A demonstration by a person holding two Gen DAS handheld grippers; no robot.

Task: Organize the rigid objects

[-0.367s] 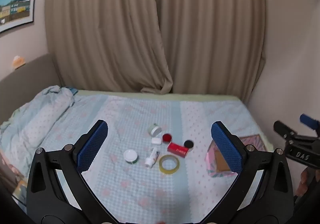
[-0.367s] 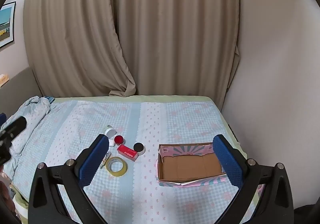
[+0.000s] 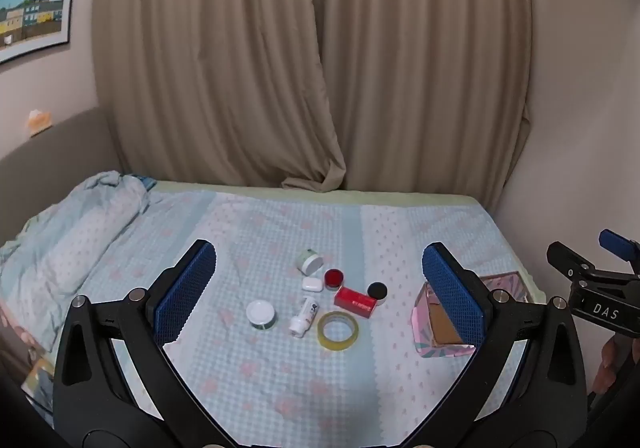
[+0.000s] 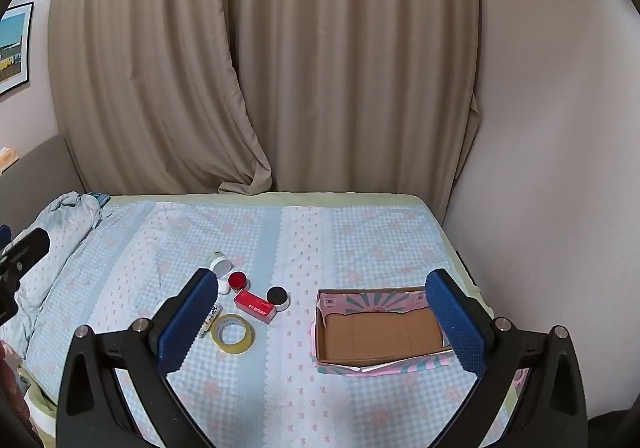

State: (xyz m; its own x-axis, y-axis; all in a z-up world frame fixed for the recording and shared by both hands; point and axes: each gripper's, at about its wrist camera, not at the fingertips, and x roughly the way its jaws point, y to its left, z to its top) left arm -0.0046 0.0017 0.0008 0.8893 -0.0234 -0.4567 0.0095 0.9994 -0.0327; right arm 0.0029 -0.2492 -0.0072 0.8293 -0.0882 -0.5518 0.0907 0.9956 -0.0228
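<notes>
Hardly anything differs from 0.4 s ago. In the right wrist view the box [image 4: 380,332] and tape [image 4: 233,334] sit marginally lower in the frame.

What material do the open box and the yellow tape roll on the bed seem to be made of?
The box looks like cardboard: its inside is plain matte brown with fold lines, while its outer walls carry pink and teal print. The tape roll seems to be glossy, translucent yellowish plastic film; its inner core is probably card, though that is hard to tell.

On the bed: four jars [image 3: 261,313], one tape roll [image 3: 338,330], one red box [image 3: 355,302], one earbud case [image 3: 312,284], one tube [image 3: 305,316]; cardboard box [image 4: 380,332] at three o'clock.
</notes>
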